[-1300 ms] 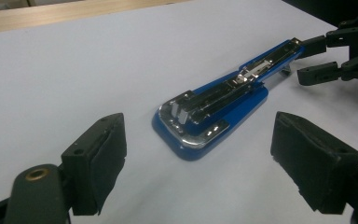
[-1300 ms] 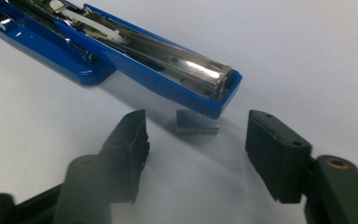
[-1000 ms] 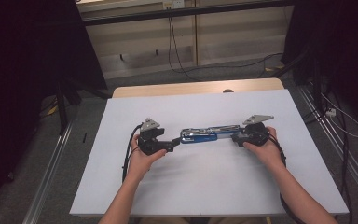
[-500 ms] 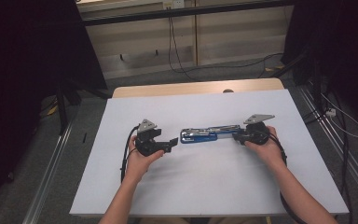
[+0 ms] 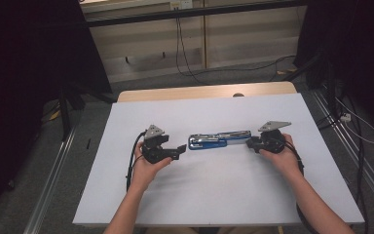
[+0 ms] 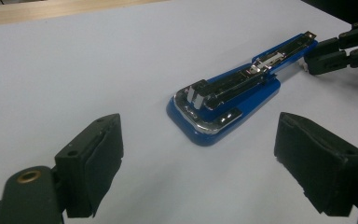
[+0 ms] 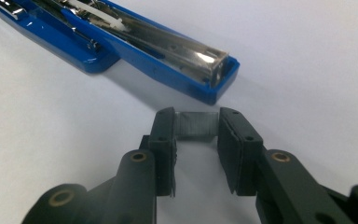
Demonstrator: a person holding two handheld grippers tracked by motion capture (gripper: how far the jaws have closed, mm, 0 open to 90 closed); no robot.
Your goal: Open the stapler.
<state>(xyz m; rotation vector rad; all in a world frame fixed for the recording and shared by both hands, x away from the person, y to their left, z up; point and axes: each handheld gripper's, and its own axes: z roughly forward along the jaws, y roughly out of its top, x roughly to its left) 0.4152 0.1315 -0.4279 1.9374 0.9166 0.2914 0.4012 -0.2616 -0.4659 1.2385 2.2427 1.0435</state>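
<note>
Two grippers flank the opened stapler (image 5: 219, 140) mid-table (image 5: 126, 195) — my right gripper (image 7: 196, 133), jaws just closed on a grey staple strip (image 7: 196, 126), must seat it in the channel — my left gripper (image 6: 198, 158) gapes wide, empty.

Even overhead light on white worktop (image 5: 224, 195), dark surroundings, soft shadows, glare on stapler (image 7: 205, 58) chrome, near jaws slightly blurred.

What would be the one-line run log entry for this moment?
left gripper: open, short of opened blue stapler | right gripper: just closing, shut on strip of staples | white table
</note>
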